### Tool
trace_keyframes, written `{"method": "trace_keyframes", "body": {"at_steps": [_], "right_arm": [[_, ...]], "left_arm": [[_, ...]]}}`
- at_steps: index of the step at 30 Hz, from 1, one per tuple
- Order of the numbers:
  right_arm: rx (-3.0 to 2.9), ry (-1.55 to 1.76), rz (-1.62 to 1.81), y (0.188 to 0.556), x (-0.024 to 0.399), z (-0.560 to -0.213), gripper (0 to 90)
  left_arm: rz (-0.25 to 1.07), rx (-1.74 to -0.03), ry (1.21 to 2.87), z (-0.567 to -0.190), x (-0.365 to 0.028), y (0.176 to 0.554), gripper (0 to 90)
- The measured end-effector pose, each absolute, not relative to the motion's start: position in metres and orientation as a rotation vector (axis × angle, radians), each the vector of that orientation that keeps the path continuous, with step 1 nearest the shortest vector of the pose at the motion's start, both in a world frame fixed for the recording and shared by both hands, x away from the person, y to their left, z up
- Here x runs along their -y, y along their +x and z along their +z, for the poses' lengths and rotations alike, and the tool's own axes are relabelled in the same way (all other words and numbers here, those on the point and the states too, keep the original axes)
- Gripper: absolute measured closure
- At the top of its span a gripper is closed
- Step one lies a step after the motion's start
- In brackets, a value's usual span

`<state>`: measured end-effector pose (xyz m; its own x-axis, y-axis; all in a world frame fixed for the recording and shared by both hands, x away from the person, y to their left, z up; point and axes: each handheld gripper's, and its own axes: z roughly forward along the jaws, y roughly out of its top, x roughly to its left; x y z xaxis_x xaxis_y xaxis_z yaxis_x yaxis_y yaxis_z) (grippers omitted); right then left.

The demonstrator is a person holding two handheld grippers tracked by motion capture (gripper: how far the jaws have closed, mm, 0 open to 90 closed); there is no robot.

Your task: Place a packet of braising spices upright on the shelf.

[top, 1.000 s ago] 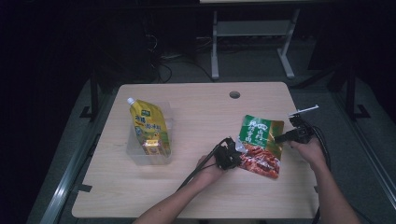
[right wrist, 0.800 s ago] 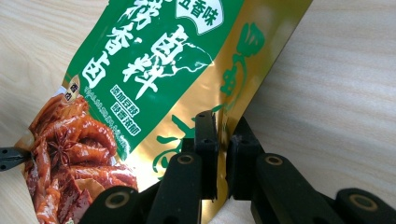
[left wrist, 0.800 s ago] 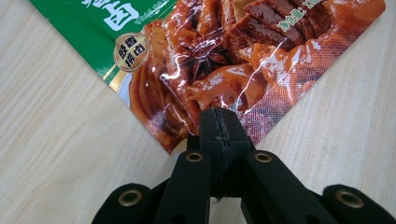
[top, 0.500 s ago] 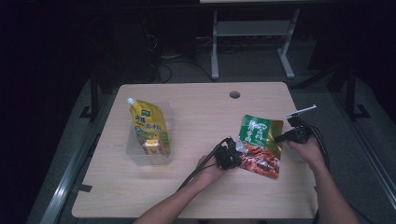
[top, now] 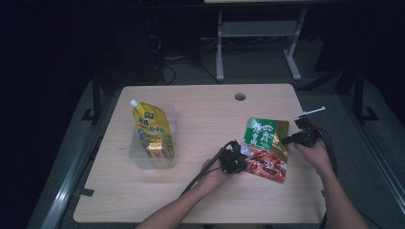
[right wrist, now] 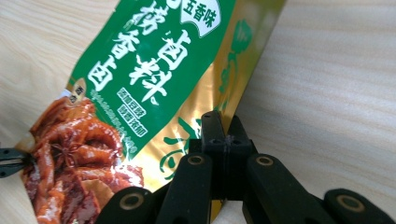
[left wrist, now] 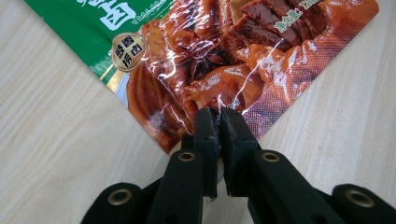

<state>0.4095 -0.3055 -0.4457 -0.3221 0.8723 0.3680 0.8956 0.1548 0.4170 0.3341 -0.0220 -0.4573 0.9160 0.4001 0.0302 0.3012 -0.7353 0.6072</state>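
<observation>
Both tongs have hold of the same thing — the green-and-red seasoning packet point(top: 266, 149), which lies on the wooden table point(top: 205, 109) between the two hands. The left gripper point(left wrist: 219, 122) has its jaws nearly together on the packet's lower red edge; they have just been opening a touch, though the film looks to be pinched between the pads for now. The right gripper point(right wrist: 223, 126) has just been closing and is now clenched on the gold side edge, the packet stretching away ahead of its jaws.

So the grasp looks done, the carrying not: the packet is not yet lifted, as far as the dim high view allows. Well off to the left gripper's far side stands a clear plastic bin point(top: 154, 151) with a yellow spouted pouch point(top: 152, 130) already in it — probably where this packet goes next.
</observation>
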Motion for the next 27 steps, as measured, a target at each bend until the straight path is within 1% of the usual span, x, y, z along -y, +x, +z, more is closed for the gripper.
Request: {"method": "trace_keyframes", "body": {"at_steps": [9, 16, 27], "right_arm": [[2.390, -1.770, -0.947, 0.402, 0.303, -0.432, 90.0], [2.431, -1.734, -1.014, 0.395, 0.299, -0.411, 90.0], [2.479, -1.659, -1.125, 0.379, 0.288, -0.376, 90.0]], "left_arm": [[0.207, -0.506, 2.407, -0.451, 0.010, 0.334, 78.0], [0.198, -0.516, 2.379, -0.445, 0.001, 0.331, 74.9], [0.181, -0.509, 2.348, -0.441, -0.010, 0.320, 65.7]]}}
